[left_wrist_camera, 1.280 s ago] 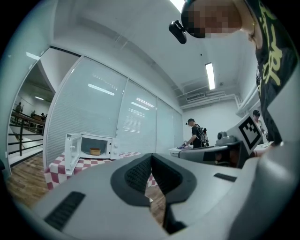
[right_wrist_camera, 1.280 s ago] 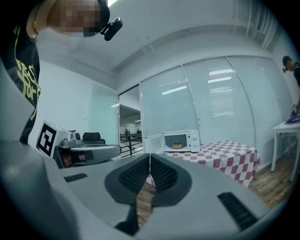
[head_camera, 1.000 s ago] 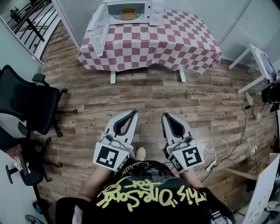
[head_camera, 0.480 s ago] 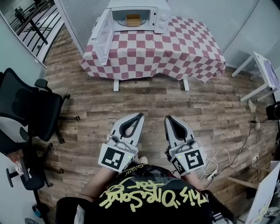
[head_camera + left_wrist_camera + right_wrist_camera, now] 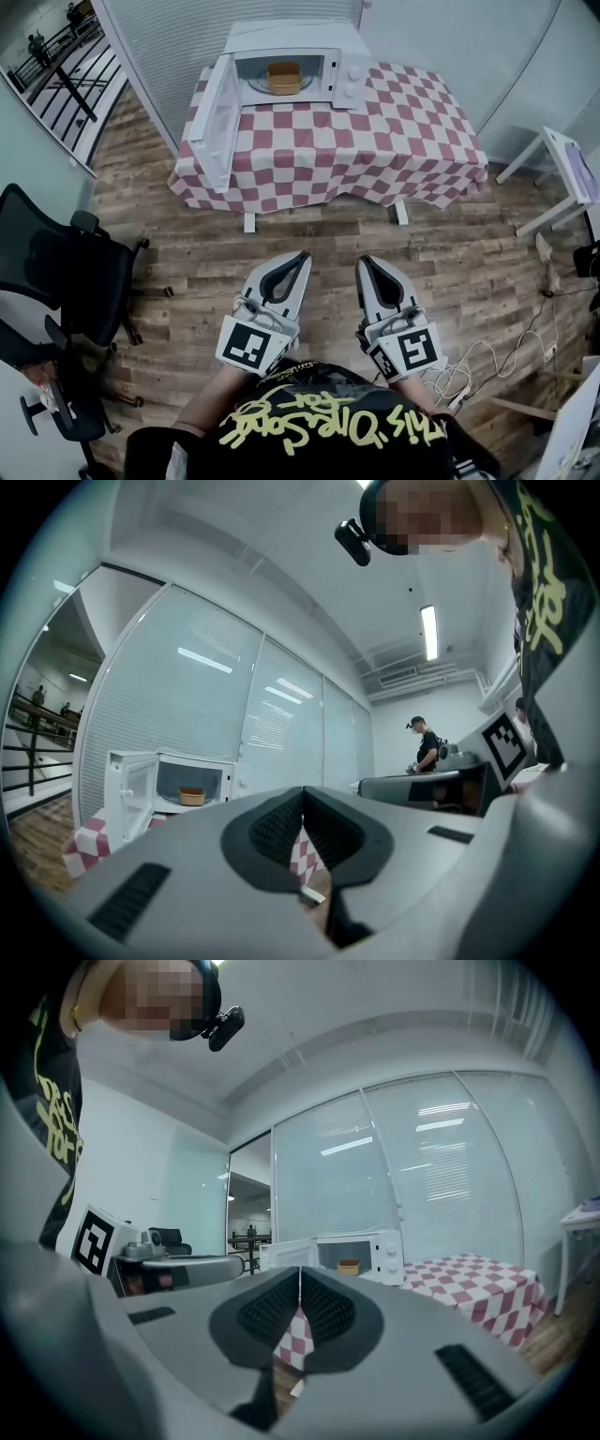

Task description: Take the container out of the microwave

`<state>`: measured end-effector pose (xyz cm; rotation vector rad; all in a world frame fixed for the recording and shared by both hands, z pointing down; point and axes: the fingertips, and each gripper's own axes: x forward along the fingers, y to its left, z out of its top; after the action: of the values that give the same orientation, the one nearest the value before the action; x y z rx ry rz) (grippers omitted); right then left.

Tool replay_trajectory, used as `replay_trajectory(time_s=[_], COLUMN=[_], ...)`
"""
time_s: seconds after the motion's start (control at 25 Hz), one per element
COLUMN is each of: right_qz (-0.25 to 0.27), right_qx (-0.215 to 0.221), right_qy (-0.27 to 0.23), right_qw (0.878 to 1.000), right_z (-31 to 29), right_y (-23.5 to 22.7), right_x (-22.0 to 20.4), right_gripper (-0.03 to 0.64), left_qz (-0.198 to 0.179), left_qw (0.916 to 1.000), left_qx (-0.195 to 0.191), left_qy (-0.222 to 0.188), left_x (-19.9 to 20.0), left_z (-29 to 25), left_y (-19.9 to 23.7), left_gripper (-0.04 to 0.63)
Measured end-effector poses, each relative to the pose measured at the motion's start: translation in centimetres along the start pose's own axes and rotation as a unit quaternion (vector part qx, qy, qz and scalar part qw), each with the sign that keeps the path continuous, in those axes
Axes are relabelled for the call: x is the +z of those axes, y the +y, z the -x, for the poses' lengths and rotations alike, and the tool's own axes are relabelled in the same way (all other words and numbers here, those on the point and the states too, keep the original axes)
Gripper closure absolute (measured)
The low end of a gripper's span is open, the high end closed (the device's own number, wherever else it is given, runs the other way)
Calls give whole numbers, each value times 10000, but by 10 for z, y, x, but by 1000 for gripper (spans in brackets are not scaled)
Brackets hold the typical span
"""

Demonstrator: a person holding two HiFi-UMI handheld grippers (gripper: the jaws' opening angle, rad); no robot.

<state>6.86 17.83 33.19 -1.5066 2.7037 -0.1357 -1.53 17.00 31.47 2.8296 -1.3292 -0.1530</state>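
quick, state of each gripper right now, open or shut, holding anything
Left gripper: closed, jaws together, holding nothing.
Right gripper: closed, jaws together, holding nothing.

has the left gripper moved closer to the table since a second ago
Yes. The left gripper has come toward the table: the strip of floor between its tip and the table is narrower.

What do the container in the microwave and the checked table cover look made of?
Small tan container inside the open white microwave: probably matte plastic, opaque with even colour, but too small to be sure. Red-and-white checked cover: soft cloth, since its edges drape and fold.
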Motion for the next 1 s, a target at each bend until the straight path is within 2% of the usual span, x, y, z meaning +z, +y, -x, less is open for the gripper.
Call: replay_trajectory(time_s=[0.44,0.56,0.64,0.76,1.0], right_qz=[-63,-163,-180,-134,-204], right_qx=[-70,-154,-187,-170,-82], right_qy=[2,-252,-252,11,-148], right_qw=[10000,9994,9993,9998,9996], right_z=[-99,-121,-133,-141,-158], right_y=[-27,-32,-33,-36,-41], right_x=[7,17,16,4,12], right_gripper=[606,606,606,606,606], left_qz=[41,38,93,142,128], left_qw=[9999,9999,9998,9997,9997], left_qx=[-73,-115,-116,-101,-68], left_qy=[77,103,114,143,172], left_x=[2,1,-1,-6,-7], left_z=[-59,-71,-77,-83,-92], left_y=[83,101,112,123,131], left_gripper=[588,588,588,588,588])
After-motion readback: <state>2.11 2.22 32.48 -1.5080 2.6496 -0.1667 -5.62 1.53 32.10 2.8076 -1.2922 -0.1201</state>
